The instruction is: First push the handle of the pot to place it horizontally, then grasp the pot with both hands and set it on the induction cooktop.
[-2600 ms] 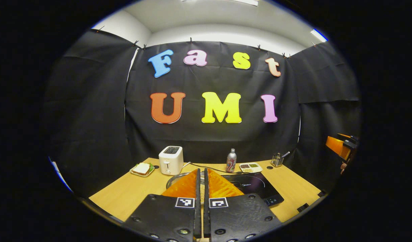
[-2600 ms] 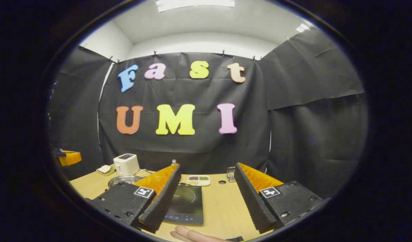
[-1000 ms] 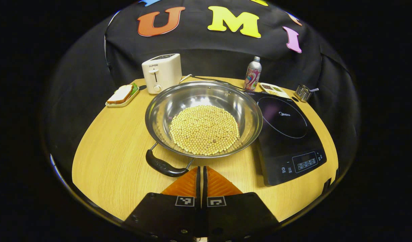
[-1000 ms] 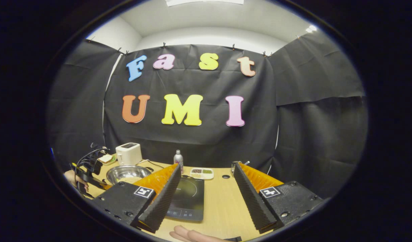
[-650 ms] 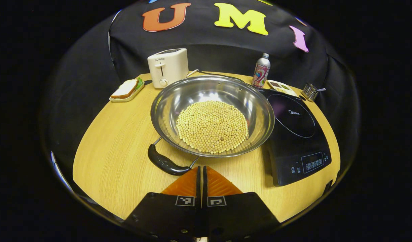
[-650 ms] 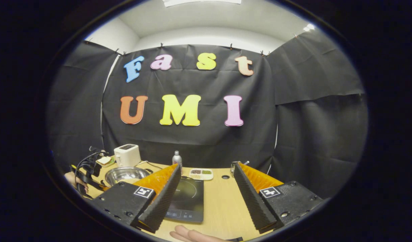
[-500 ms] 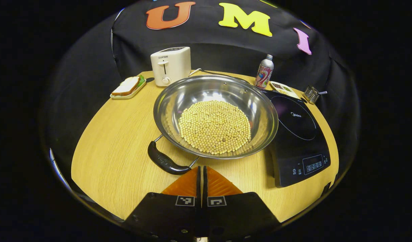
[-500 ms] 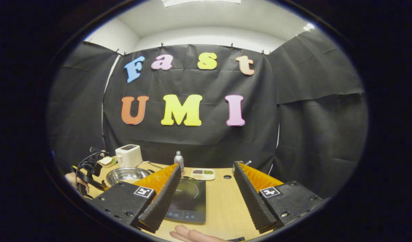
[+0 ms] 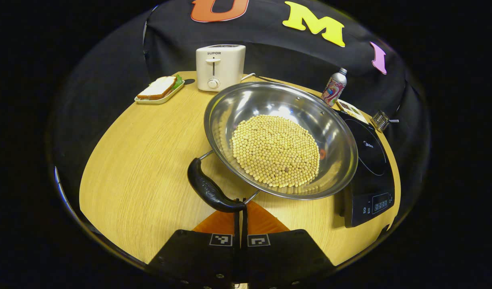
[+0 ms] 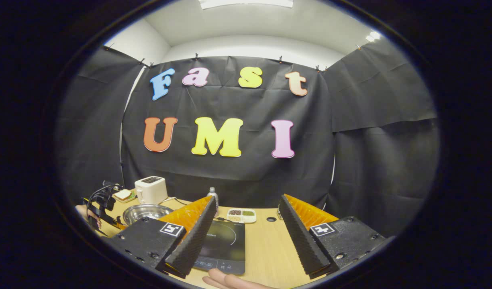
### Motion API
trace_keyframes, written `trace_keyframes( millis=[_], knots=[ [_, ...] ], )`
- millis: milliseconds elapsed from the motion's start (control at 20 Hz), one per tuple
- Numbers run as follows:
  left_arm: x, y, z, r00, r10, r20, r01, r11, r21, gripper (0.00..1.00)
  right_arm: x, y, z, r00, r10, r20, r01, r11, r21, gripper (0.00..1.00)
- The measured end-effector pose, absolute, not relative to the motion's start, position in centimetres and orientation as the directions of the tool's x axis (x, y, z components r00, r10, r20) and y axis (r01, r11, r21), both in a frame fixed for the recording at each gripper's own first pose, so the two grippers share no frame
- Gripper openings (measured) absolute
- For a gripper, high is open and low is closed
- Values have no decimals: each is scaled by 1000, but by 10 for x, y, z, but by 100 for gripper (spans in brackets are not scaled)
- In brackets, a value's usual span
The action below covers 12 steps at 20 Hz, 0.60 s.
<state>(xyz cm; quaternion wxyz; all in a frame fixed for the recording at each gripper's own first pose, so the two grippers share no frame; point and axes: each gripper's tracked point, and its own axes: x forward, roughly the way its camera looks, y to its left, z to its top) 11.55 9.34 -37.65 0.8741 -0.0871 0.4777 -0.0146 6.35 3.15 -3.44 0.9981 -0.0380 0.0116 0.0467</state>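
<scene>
Your left gripper [image 9: 240, 206] has its fingers pressed together, tips at the near end of the handle [image 9: 207, 188]. The pot [image 9: 280, 138] sits on the counter [image 9: 141, 160], just left of the cooktop [image 9: 368, 172]. Your right gripper [image 10: 246, 214] hangs with fingers spread, holding nothing.

We've moved the left gripper [image 9: 240, 204] forward, fingers closed; its tips now touch the pot [image 9: 280, 138] handle [image 9: 209, 189], which has swung slightly.
</scene>
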Motion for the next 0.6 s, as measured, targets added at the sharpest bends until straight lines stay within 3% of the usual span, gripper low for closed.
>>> trace_keyframes(
  millis=[50,150,200,250,300,350,400,450,500,550,600],
  knots=[
    [117,96,-378,540,-110,-834,-60,984,-169,0,66,32,-35,995,91,-30,-93,993,-73,98],
    [118,97,-377,534,-126,-836,-51,982,-180,0,73,31,-36,995,89,-37,-91,994,-64,99],
    [119,97,-377,532,-127,-837,-43,983,-177,10,75,32,-37,995,91,-42,-93,994,-60,99],
    [120,100,-378,529,-120,-840,-42,985,-167,11,78,32,-38,995,93,-46,-95,994,-59,99],
    [123,103,-378,529,-114,-841,-49,985,-164,0,80,32,-39,995,91,-49,-93,994,-60,99],
    [125,105,-378,528,-112,-842,-58,984,-167,10,82,31,-39,995,87,-50,-90,994,-59,99],
    [128,108,-378,526,-112,-843,-65,983,-171,10,83,31,-39,995,88,-49,-91,994,-54,98],
    [131,110,-378,525,-112,-844,-72,982,-174,0,84,31,-38,995,90,-47,-93,995,-47,98],
    [135,114,-378,525,-107,-844,-78,982,-173,11,84,32,-39,995,92,-46,-94,995,-43,98],
    [139,117,-379,525,-103,-845,-80,982,-170,10,84,31,-39,995,91,-42,-93,995,-40,100],
    [143,120,-380,525,-98,-845,-85,982,-167,0,86,31,-39,995,90,-40,-92,995,-36,98]
  ],
)
